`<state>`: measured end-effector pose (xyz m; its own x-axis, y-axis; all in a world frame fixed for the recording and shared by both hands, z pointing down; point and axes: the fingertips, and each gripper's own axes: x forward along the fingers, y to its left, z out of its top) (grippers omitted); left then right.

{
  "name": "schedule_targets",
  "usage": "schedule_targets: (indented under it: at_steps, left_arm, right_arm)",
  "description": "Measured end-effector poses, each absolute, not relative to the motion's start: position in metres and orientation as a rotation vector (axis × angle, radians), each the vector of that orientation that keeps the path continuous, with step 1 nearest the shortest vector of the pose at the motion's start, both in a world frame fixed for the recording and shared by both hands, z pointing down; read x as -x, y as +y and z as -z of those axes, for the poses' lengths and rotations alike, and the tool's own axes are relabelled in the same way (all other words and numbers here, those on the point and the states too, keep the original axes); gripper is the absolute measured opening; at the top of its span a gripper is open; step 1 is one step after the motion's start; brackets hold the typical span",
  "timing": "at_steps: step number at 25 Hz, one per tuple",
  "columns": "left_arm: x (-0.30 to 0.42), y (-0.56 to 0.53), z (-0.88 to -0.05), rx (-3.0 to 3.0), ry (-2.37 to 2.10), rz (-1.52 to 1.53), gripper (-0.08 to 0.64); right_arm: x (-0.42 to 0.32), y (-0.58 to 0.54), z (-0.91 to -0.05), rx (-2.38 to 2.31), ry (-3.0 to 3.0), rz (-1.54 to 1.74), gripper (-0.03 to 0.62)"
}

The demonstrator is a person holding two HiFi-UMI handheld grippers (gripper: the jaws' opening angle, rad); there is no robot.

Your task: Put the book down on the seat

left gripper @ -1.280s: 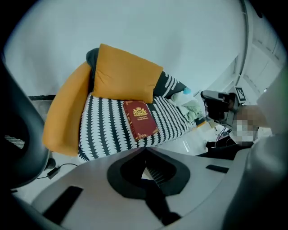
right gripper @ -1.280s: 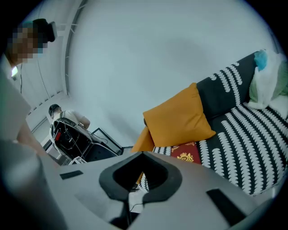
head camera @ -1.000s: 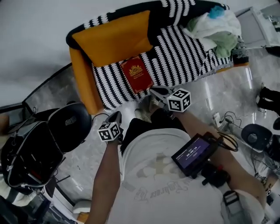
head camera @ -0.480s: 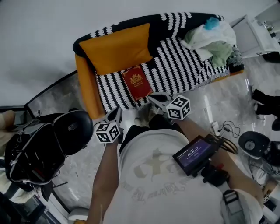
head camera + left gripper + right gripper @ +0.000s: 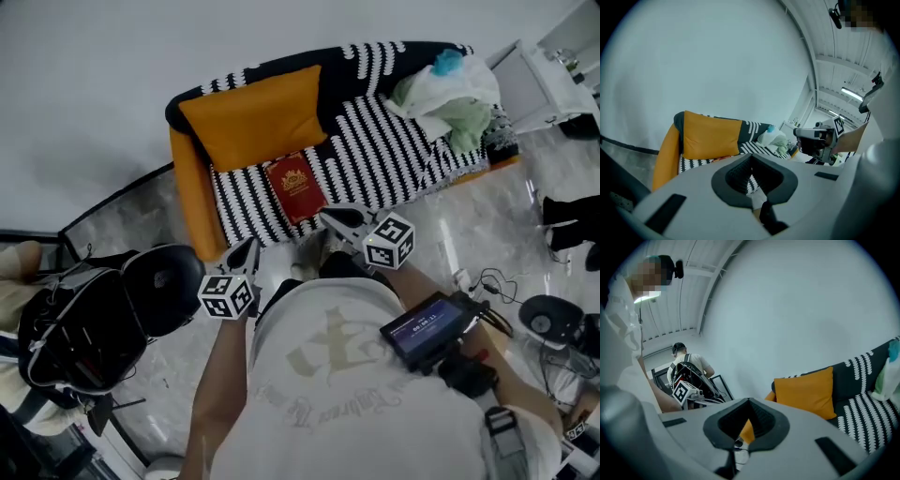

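We see one red book lying flat on the striped seat, beside one orange cushion. Our two tools, left gripper and right gripper, are both closed tight and empty.

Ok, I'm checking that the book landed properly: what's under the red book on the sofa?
The red book lies flat on the black-and-white striped cover draped over the sofa, near the orange cushion. What lies beneath that cover is hidden.

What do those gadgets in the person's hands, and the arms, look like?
The left hand-held gripper and right hand-held gripper are pale grey with dark jaw pads; each carries a white cube with black square markers. Arms are bare below the short sleeves of a white T-shirt.
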<state>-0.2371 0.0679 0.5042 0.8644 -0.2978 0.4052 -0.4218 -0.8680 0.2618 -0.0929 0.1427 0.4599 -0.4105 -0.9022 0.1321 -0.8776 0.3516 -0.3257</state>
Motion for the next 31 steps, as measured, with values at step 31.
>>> schedule_targets:
  at_steps: [31]
  left_arm:
    - [0.202, 0.040, -0.491, -2.698, -0.466, -0.475, 0.012]
  right_arm:
    - [0.057, 0.131, -0.446, 1.770, 2.468, 0.500, 0.014]
